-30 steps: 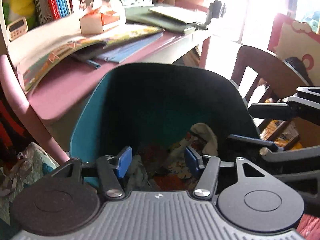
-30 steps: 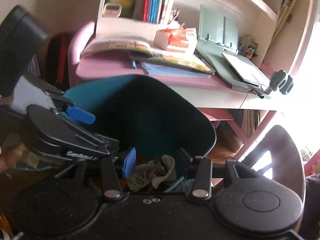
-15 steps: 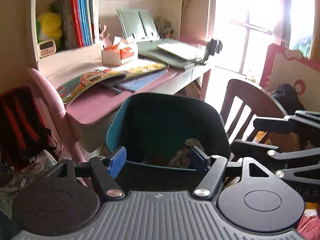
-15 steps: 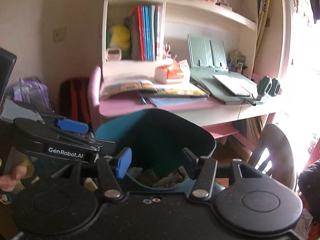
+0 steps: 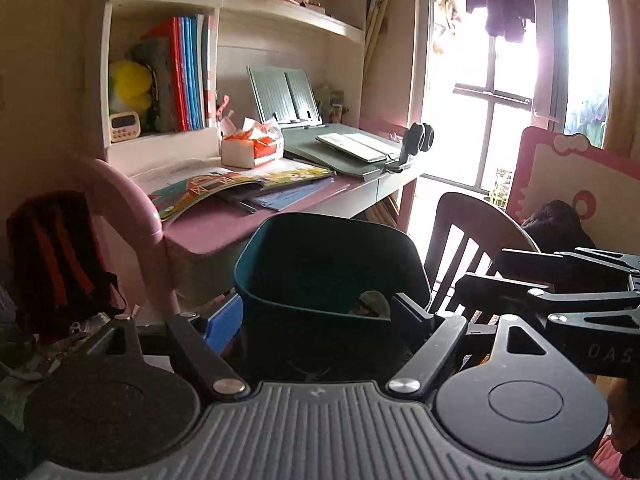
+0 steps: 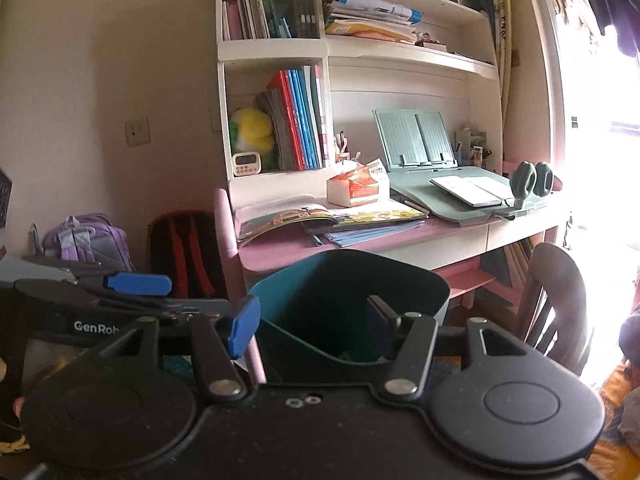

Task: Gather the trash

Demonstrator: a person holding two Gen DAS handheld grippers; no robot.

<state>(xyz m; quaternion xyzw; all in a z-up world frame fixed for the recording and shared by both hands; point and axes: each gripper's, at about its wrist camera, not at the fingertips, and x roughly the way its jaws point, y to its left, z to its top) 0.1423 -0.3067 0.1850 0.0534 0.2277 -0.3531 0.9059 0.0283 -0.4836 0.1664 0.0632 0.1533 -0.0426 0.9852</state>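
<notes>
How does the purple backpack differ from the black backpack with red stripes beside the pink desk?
The purple backpack is light lilac with grey panels; the black backpack with red stripes is dark. The purple one sits farther from the pink desk; the black one stands right beside the desk's side. The purple one looks lower, the black one taller. Both rest near the wall.

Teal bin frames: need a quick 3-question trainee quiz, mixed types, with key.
1. True or false: the teal bin stands on the pink desk.
2. Which sits beside the orange tissue box? A) laptop B) open picture book C) mug
3. Fill in: the left gripper and right gripper are both ____.

Key: 1 false, the bin is in front of the desk, lower; 2 B; 3 open, nothing between the fingers.
</notes>
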